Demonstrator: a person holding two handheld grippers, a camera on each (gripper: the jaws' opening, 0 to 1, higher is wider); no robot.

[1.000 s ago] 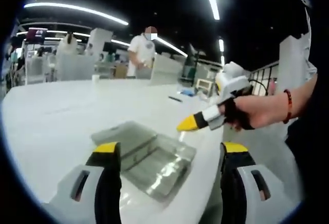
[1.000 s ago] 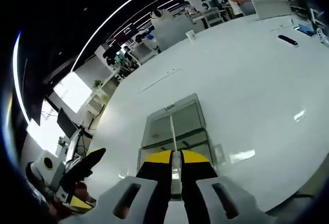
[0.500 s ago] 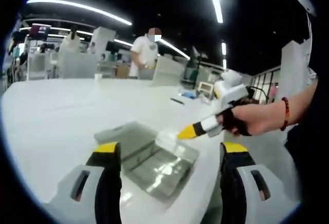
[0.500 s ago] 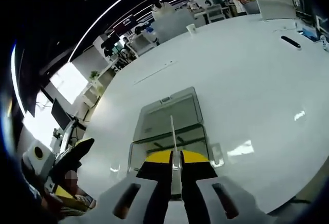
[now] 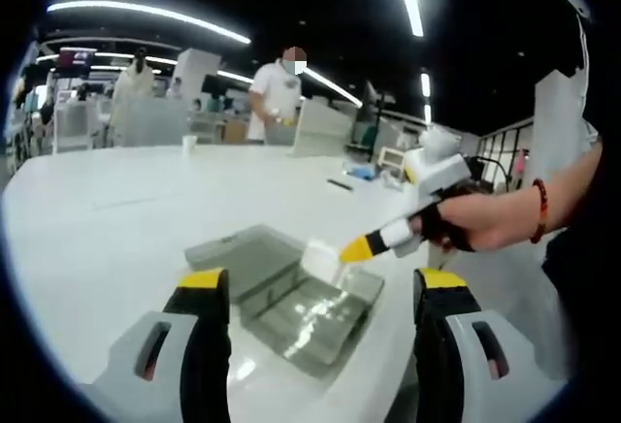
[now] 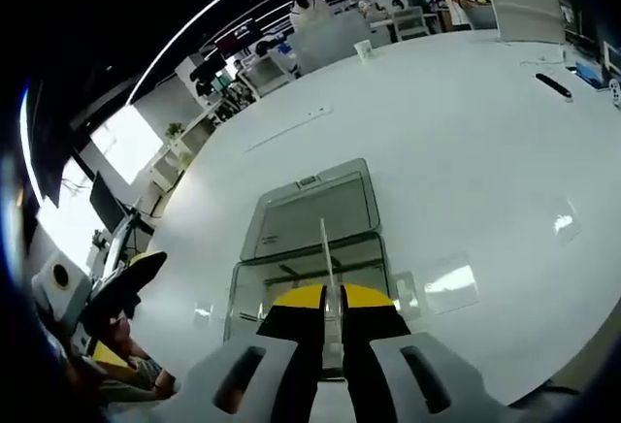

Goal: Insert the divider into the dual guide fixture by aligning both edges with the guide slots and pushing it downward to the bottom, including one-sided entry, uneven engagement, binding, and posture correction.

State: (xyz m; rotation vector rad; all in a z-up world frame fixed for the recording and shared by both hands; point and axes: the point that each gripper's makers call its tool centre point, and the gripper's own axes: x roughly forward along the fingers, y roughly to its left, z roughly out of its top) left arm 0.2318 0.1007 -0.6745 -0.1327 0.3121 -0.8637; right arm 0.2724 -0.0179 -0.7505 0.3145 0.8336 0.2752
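- My right claw (image 6: 325, 302) is pinched shut on the divider (image 6: 326, 248), a thin clear sheet that I see edge-on running straight out between the yellow tips. Gripping it at one edge leaves the far edge free to find the slots.
- The divider hangs right above the dual guide fixture (image 6: 309, 248), a clear two-bay tray sitting flat on the white counter (image 6: 466, 151). It looks lined up with the wall between the bays, though I can't tell if either edge has actually caught a slot.
- From my left claw's view, the right claw (image 5: 361, 245) comes in at a slant over the fixture (image 5: 286, 282), sheet tip near the middle.
- My left claw (image 5: 315, 292) is spread wide and holding nothing, hovering close by the fixture, probably so it can steady things if the sheet binds.
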